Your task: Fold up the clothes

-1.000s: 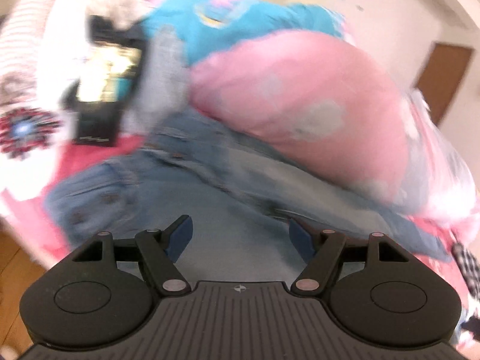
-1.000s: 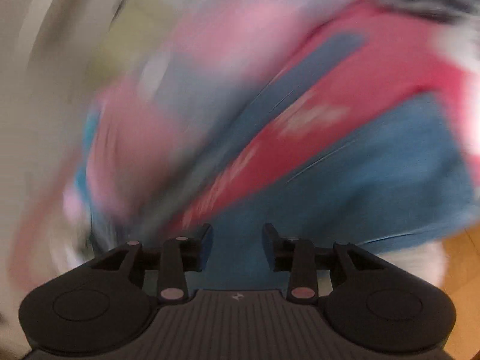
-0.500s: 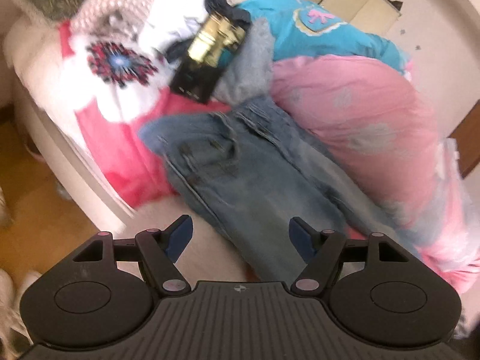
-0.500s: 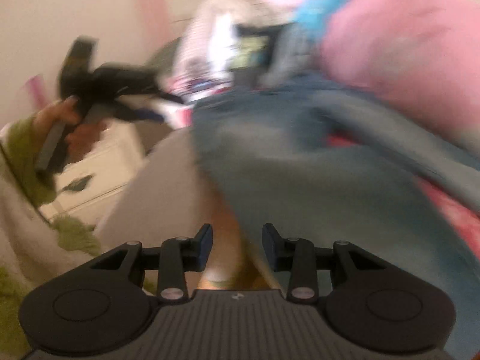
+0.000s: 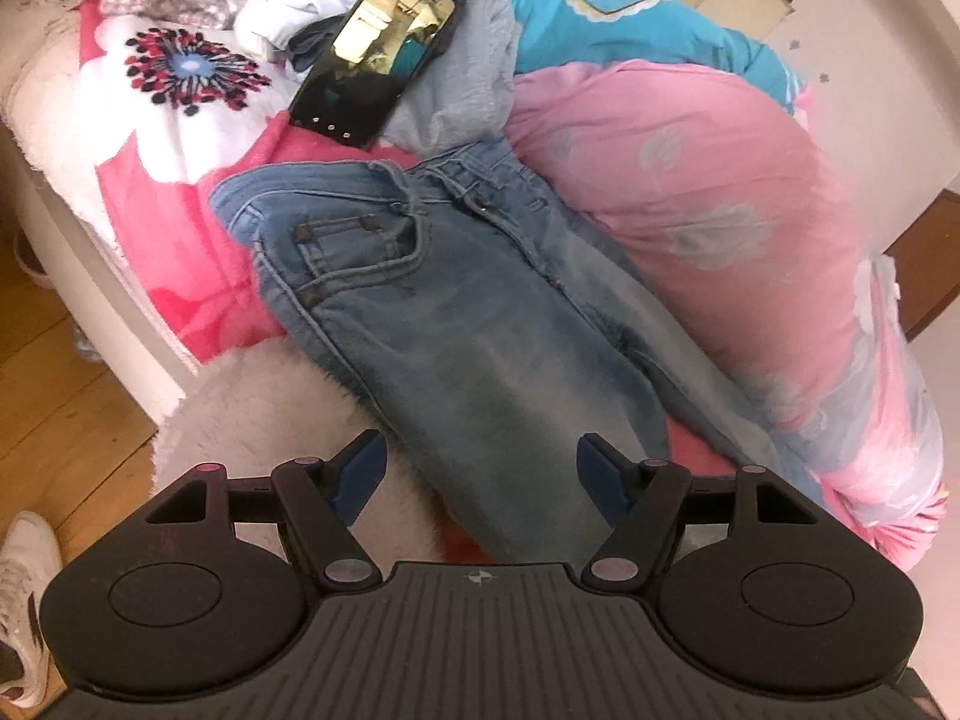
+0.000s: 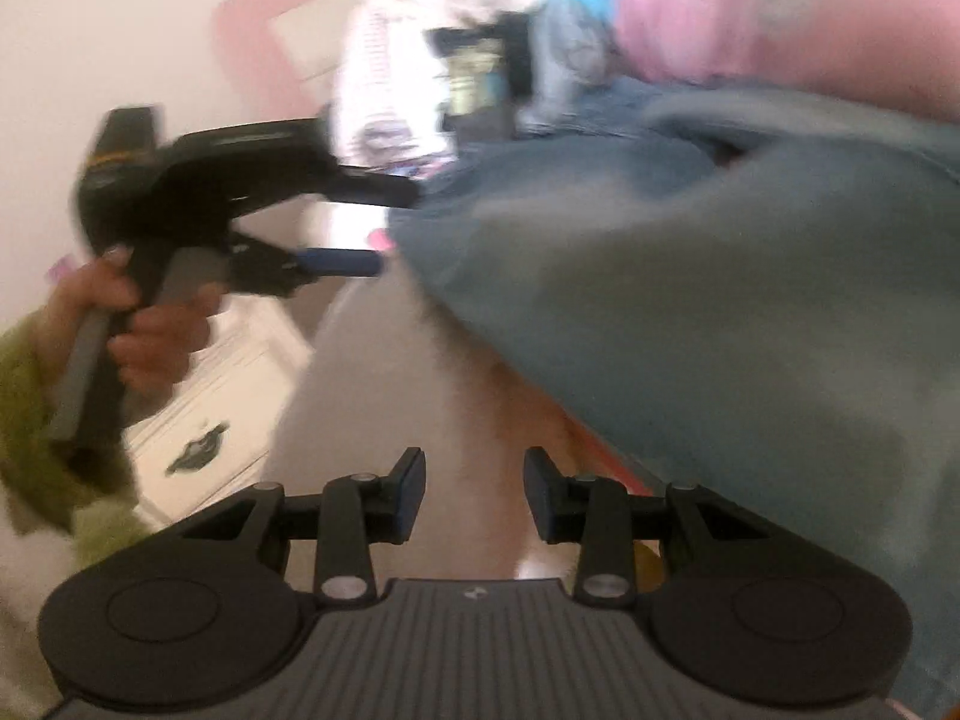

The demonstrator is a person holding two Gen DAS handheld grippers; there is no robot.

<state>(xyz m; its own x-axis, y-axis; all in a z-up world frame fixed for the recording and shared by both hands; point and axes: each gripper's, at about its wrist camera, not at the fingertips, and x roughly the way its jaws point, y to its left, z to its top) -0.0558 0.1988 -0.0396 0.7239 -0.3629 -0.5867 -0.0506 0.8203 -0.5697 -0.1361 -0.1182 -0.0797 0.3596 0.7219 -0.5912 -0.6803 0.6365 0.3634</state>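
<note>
A pair of light blue jeans (image 5: 456,300) lies on the bed, waistband toward the far pile, legs running down toward me. My left gripper (image 5: 480,474) hovers open above the lower leg, nothing between its fingers. In the blurred right wrist view the jeans (image 6: 690,276) fill the right side and hang over the bed edge. My right gripper (image 6: 474,495) is open and empty, below and left of the denim. The left gripper (image 6: 342,228) also shows there, held in a hand (image 6: 144,324) with a green sleeve, its fingers near the jeans' edge.
A pink duvet (image 5: 720,192) bulges right of the jeans. A turquoise garment (image 5: 600,24), grey clothing (image 5: 462,84) and a glossy black box (image 5: 372,54) lie beyond the waistband. A floral blanket (image 5: 180,96) covers the bed. A white fluffy rug (image 5: 270,414), wooden floor (image 5: 66,396) and a shoe (image 5: 24,588) are below.
The left gripper has pulled back and up, so the whole jeans now show. The right gripper swung down to the bed's edge and now looks along the hanging denim.
</note>
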